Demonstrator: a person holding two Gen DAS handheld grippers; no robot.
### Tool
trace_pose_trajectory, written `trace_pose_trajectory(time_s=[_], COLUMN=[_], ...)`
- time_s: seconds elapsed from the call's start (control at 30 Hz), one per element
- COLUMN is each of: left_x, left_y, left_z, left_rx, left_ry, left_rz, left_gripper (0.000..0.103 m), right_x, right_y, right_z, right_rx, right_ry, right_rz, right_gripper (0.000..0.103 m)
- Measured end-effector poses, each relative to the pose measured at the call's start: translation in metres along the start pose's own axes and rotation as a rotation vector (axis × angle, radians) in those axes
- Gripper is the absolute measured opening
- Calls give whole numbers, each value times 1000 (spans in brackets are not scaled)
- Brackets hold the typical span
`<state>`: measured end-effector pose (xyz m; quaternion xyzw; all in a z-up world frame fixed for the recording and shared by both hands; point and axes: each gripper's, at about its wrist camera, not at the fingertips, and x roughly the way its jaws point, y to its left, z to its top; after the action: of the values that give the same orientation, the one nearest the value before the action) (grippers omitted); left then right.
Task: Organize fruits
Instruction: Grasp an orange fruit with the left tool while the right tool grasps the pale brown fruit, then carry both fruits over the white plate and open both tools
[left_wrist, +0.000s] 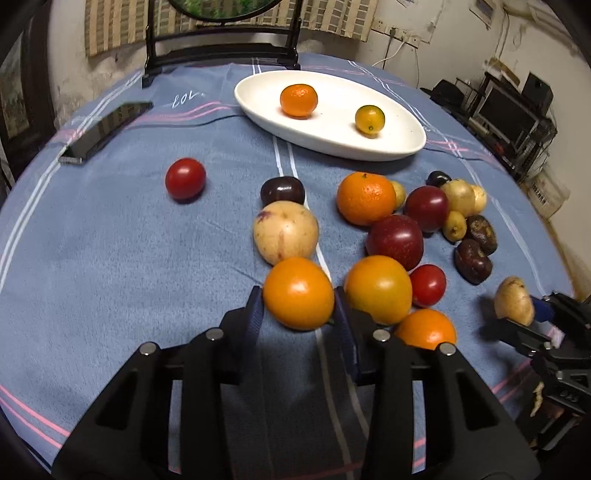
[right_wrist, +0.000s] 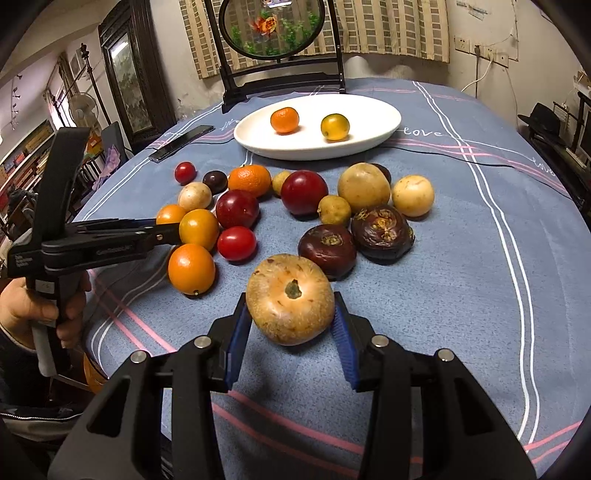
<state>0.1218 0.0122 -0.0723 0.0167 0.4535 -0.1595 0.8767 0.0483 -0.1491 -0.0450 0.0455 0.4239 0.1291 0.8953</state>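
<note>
Here the left gripper (left_wrist: 298, 302) holds an orange fruit (left_wrist: 298, 292) at the near edge of the pile, and the right gripper (right_wrist: 291, 319) holds a tan fruit (right_wrist: 290, 299). The cloth (left_wrist: 110, 258) left of the pile lies free up to the plate (left_wrist: 332, 142).
</note>
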Motion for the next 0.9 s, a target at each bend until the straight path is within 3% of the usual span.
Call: trace_pose_trajectory(time_s=[0.1,0.37,0.67,0.9], left_x=[0,-34,-47,15], left_y=[-3,1,2,6], left_z=[-2,9,91,162], left_rx=[17,22,49,20], left_ry=[-10,-69,-147,-81], left_rz=[20,-47,-69,-35], left_gripper=[37,37,37,37], right_x=[-1,-15,-42,31], right_y=[-2,-15,-26,-42], right_z=[0,15,98,175], right_rx=[6,28,-51,-64], right_ry=[-2,-46,-240,-168], right_rz=[1,12,-77,-100], right_gripper=[43,43,43,43])
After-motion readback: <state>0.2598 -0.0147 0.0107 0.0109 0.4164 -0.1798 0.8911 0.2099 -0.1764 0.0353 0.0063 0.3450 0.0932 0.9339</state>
